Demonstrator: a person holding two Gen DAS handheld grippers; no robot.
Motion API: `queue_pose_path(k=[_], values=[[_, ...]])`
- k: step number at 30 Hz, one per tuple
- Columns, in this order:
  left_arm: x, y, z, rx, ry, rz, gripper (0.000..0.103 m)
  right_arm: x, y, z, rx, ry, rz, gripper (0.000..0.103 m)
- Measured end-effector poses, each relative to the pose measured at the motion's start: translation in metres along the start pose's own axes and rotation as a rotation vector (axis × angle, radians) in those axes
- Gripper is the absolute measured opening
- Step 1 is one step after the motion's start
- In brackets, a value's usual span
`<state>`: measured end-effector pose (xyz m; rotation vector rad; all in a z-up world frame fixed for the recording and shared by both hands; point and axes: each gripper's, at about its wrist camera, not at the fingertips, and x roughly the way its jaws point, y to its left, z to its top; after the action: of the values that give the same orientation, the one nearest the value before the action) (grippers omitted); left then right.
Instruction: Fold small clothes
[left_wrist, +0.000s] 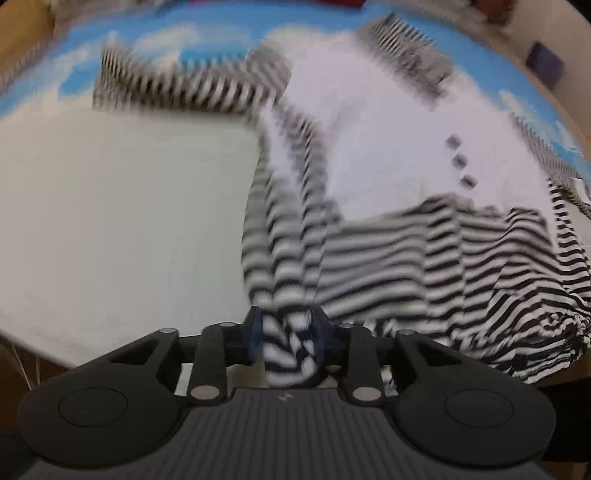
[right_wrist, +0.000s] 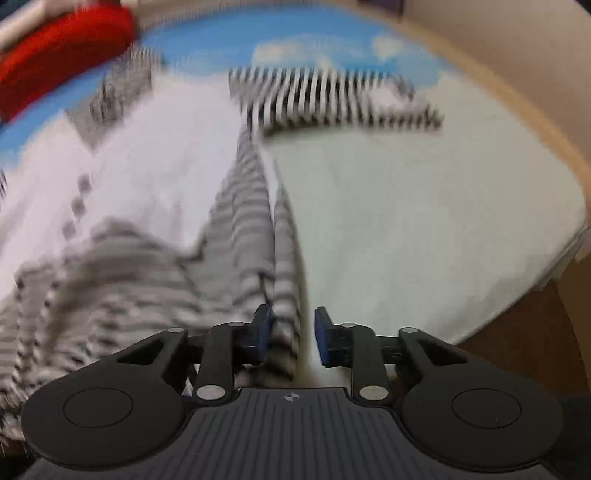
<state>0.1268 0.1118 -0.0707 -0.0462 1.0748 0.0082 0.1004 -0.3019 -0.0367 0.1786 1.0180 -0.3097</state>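
Left hand-held gripper (left_wrist: 286, 334) clamped on bunched striped hem of top (left_wrist: 388, 155), spread flat on worktop (left_wrist: 122, 221). Right hand-held gripper (right_wrist: 290, 334) parted, hem between pads, not pinched. Pinch first, then lift both evenly.

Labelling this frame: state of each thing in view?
Left gripper: shut on striped hem, bunched between the pads.
Right gripper: jaws apart, striped fabric between them, against one pad only.
Garment: spread on the table, sleeves out, hem lifted.
Red cloth: lying at the far edge.
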Motion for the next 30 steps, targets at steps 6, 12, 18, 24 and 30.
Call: queue_pose_path(k=[6, 12, 18, 24, 30], values=[[0.020, -0.025, -0.005, 0.128, 0.074, -0.031, 0.038, 0.010, 0.019, -0.005, -0.084, 0.101, 0.067, 0.054], [0.006, -0.015, 0.000, 0.061, 0.015, -0.038, 0.044, 0.005, 0.020, -0.001, -0.058, 0.087, 0.038, 0.054], [-0.019, -0.022, 0.009, 0.047, -0.158, -0.040, 0.070, -0.031, 0.015, 0.007, -0.027, -0.115, 0.079, 0.054], [-0.050, -0.040, 0.013, 0.114, -0.387, 0.008, 0.084, -0.060, 0.007, 0.023, 0.026, -0.289, 0.116, 0.054], [-0.043, -0.042, 0.021, 0.117, -0.384, 0.079, 0.084, -0.104, 0.017, 0.068, -0.068, -0.467, 0.170, 0.063]])
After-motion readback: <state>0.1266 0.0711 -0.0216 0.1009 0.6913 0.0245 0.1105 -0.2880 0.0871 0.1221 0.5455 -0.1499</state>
